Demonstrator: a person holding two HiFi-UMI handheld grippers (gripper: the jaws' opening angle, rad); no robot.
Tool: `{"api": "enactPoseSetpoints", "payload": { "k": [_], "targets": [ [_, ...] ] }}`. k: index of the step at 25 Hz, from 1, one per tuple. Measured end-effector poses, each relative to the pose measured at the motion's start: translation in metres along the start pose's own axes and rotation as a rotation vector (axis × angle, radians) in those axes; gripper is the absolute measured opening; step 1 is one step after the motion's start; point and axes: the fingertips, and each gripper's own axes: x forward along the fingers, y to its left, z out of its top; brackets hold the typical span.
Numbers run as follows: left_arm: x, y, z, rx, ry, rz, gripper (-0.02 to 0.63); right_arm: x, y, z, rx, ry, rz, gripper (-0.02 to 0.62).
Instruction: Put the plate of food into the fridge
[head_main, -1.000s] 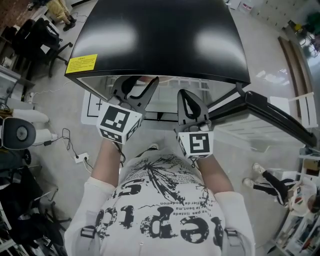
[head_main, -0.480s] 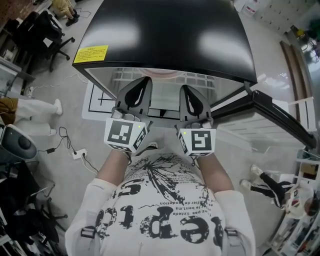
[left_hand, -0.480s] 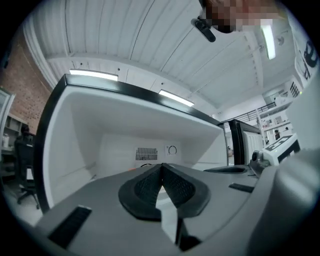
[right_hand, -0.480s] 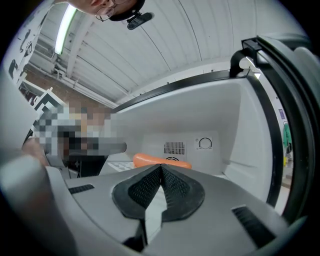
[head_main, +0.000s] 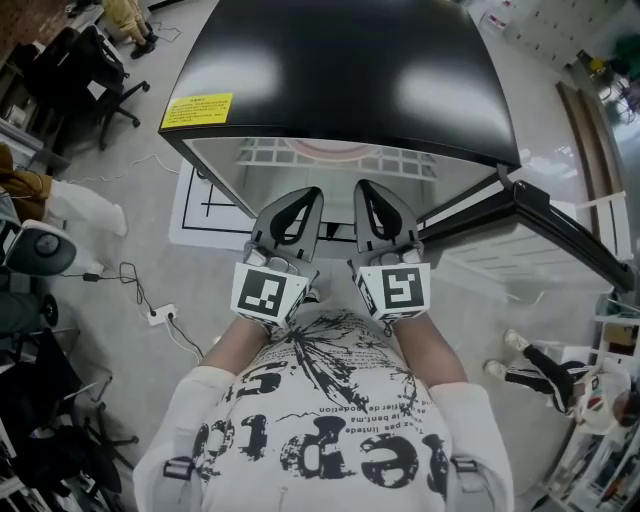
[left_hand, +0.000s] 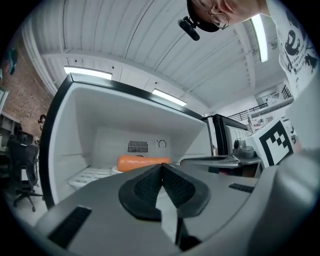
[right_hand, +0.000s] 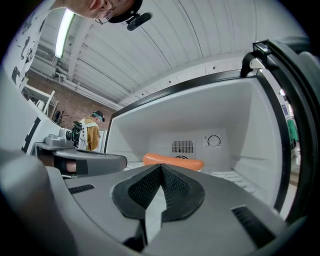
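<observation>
Two closed: left tongs, right tongs | facing open fridge, plate inside

Gloss-black top of the fridge reflects bright light patches above its smooth white plastic liner; left hand-held gripper and right hand-held gripper show matt grey plastic shells with finely dimpled black pads; the orange food looks smooth, the printed shirt soft cloth, the floor polished grey
</observation>
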Motion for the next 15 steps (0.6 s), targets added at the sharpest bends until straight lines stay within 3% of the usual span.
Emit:
{"api": "enactPoseSetpoints", "payload": {
  "k": [15],
  "targets": [
    [-0.001, 0.020, 0.006, -0.005, -0.017, 0.017, 0.008, 0.003, 0.011, -0.003, 0.021, 0.008, -0.025, 0.002]
  ]
}}
